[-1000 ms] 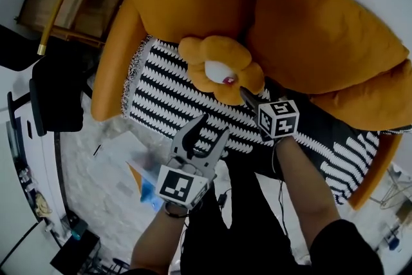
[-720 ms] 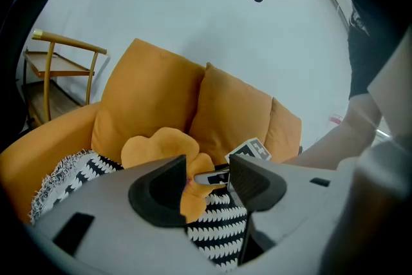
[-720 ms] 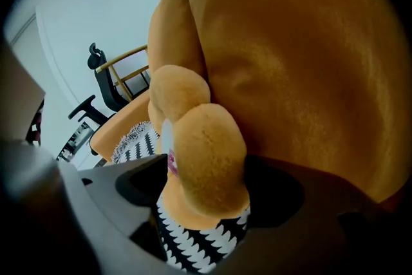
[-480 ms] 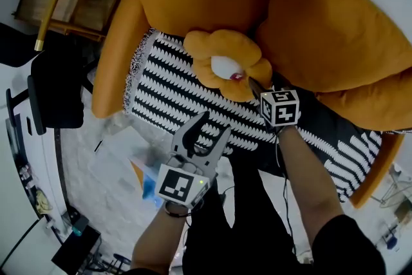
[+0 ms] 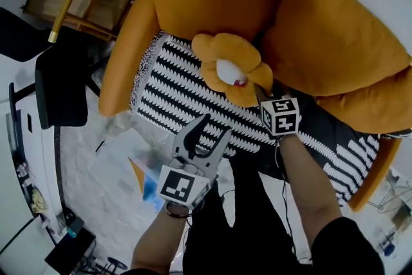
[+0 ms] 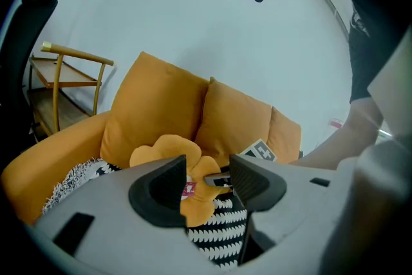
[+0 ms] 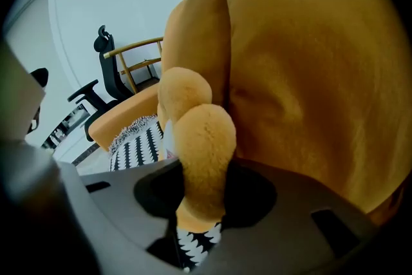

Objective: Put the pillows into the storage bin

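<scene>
- Far left: black office chair (image 5: 61, 90) on the floor, with a wooden rack (image 5: 84, 0) beyond it.
- Orange sofa (image 5: 125, 55): the seat is covered by a black-and-white patterned throw (image 5: 170, 90).
- Left gripper (image 5: 214, 127): held near the seat's front edge, apart from the pillow. Its jaws stand apart with nothing between them.
- Flower-shaped pillow (image 5: 225, 55): orange with a white centre. It lies on the throw, up against the sofa's back cushions.
- Right gripper (image 5: 261, 92): at the pillow's lower right petal. The jaws have just been closing, and that petal is pinched between them.
- Right: large orange cushion (image 5: 335, 42) leaning on the sofa back, just beside the pillow.
</scene>
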